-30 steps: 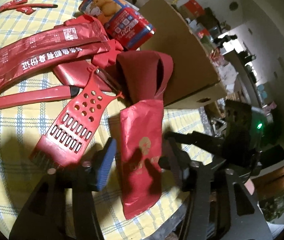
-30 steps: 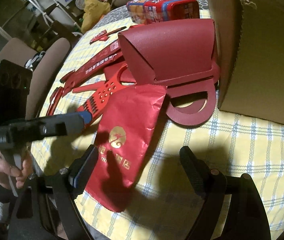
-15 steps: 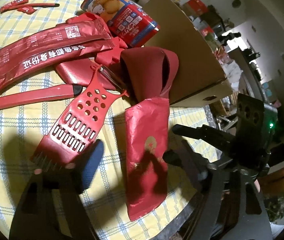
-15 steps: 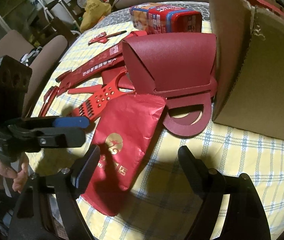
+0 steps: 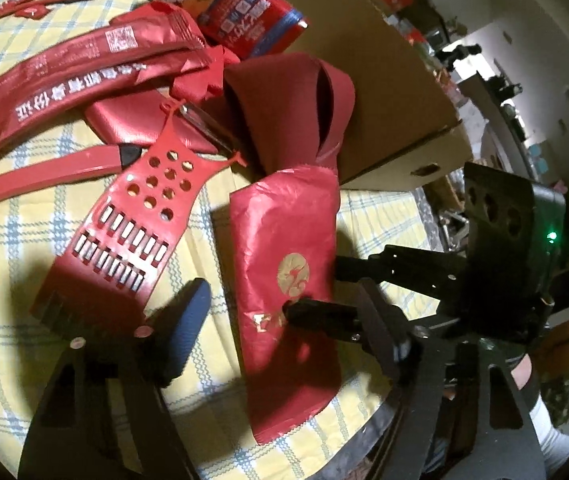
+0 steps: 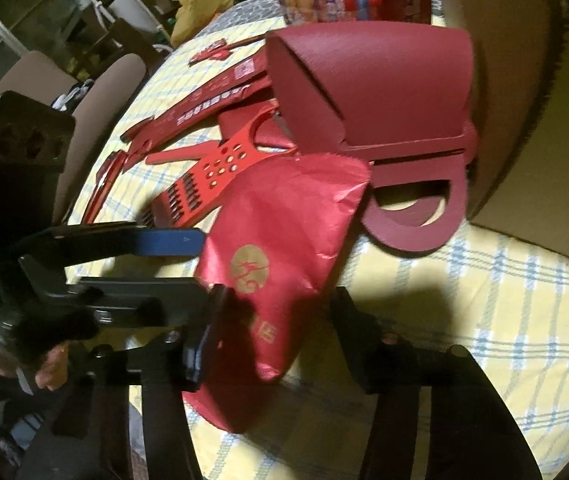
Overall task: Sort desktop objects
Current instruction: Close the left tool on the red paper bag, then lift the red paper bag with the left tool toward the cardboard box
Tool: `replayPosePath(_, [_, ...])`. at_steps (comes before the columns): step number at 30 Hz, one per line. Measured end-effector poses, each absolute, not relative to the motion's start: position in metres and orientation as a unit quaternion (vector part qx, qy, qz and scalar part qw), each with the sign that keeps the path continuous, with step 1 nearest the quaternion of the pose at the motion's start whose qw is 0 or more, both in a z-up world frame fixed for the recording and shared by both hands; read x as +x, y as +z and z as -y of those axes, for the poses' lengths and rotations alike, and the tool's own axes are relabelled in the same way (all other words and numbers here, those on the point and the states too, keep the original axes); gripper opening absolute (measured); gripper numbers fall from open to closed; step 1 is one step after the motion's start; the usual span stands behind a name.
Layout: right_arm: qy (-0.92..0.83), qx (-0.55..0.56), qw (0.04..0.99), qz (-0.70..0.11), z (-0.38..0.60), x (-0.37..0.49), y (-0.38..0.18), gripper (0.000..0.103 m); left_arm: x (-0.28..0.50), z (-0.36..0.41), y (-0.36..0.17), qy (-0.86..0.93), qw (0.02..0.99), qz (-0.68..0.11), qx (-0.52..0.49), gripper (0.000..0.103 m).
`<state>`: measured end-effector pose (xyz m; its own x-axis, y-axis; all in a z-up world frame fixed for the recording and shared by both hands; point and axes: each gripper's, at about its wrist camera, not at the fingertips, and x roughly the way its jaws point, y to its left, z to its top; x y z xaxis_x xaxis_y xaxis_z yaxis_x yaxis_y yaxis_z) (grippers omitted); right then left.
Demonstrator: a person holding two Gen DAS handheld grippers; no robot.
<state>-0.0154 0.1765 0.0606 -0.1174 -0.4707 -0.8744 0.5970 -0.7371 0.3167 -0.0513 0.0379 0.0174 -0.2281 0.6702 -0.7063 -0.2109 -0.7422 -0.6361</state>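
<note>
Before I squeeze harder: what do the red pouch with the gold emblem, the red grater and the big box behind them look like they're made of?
Red pouch: looks like thin foil or plastic film, glossy, sharply creased, with a zigzag-cut end. Red grater: seems moulded hard plastic, smooth, with punched holes and shiny, probably metal, blades in the slots. Box: corrugated cardboard, matte brown, with a raw edge.

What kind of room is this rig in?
Most likely a lived-in home, probably a dining area: a yellow checked tablecloth covers the table, padded chairs stand beside it, and a cardboard box and cluttered shelves fill the background.
</note>
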Motion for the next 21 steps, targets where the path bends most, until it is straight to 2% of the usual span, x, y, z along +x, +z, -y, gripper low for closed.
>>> replayPosePath(1, [-0.744,0.560,0.360,-0.059,-0.175,-0.014,0.060,0.046,-0.051,-0.038,0.016,0.754,0.293,0.209,-0.550,0.061])
replayPosePath(3, [-0.743,0.559,0.363,-0.062,-0.173,-0.013,0.059,0.043,-0.050,-0.038,0.015,0.752,0.297,0.211,-0.550,0.042])
replayPosePath(5, [-0.743,0.557,0.365,-0.065,-0.172,-0.011,0.059,0.041,-0.049,-0.037,0.015,0.754,0.293,0.209,-0.550,0.037])
replayPosePath(8, [-0.744,0.555,0.366,-0.066,-0.172,-0.011,0.061,0.039,-0.048,-0.033,0.017,0.758,0.289,0.209,-0.547,0.020])
replayPosePath(9, [-0.745,0.553,0.366,-0.063,-0.173,-0.012,0.061,0.037,-0.047,-0.032,0.018,0.760,0.287,0.209,-0.544,0.018])
replayPosePath(12, [-0.751,0.544,0.369,-0.056,-0.176,-0.013,0.067,0.028,-0.046,-0.026,0.020,0.753,0.299,0.230,-0.539,0.018])
replayPosePath(21, [-0.752,0.541,0.372,-0.053,-0.175,-0.013,0.068,0.025,-0.041,-0.027,0.024,0.754,0.309,0.219,-0.537,0.018])
